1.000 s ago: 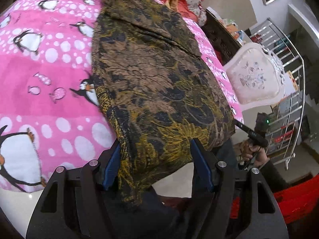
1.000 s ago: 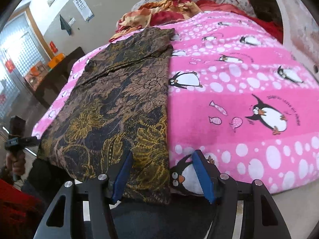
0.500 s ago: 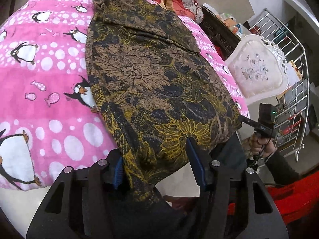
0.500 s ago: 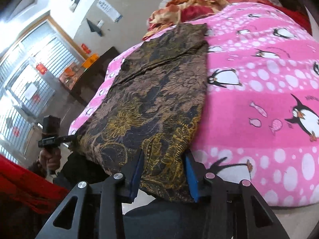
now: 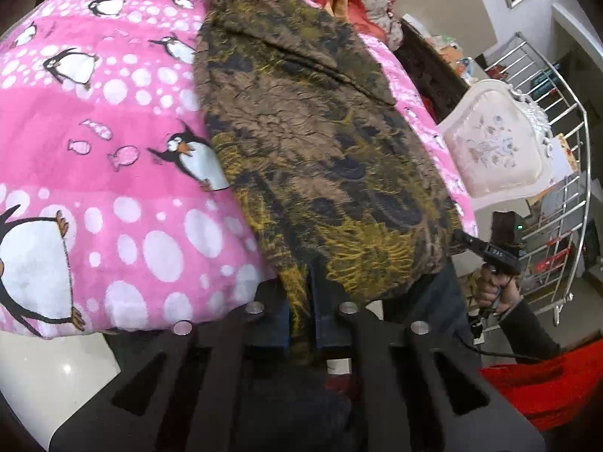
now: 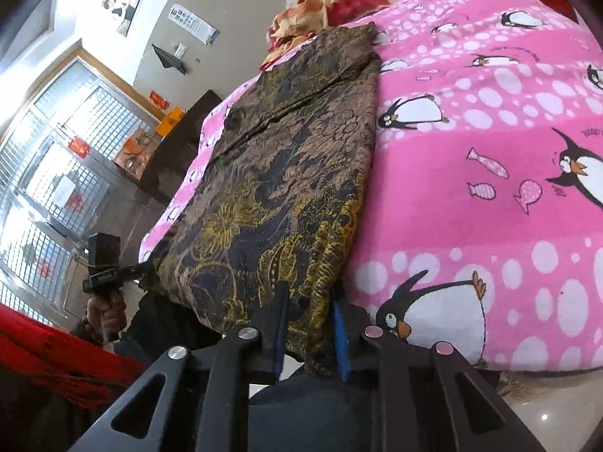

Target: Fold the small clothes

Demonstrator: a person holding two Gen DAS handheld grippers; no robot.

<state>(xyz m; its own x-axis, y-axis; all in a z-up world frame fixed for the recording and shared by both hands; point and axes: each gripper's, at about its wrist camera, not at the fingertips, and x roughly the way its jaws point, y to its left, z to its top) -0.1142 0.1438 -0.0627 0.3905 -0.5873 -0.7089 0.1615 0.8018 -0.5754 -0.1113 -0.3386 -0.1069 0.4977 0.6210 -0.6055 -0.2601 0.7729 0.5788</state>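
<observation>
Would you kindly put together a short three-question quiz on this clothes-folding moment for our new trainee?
1. True or false: the left claw is shut on the near hem of the brown patterned garment.
2. Multiple choice: in the right wrist view, what is the right claw pinching? A) the pink penguin blanket B) the brown patterned garment C) the red cloth
3. Fill in: the garment lies on the blanket, and its near edge hangs over the ______ of the bed.

Key: 1 true; 2 B; 3 edge.
</observation>
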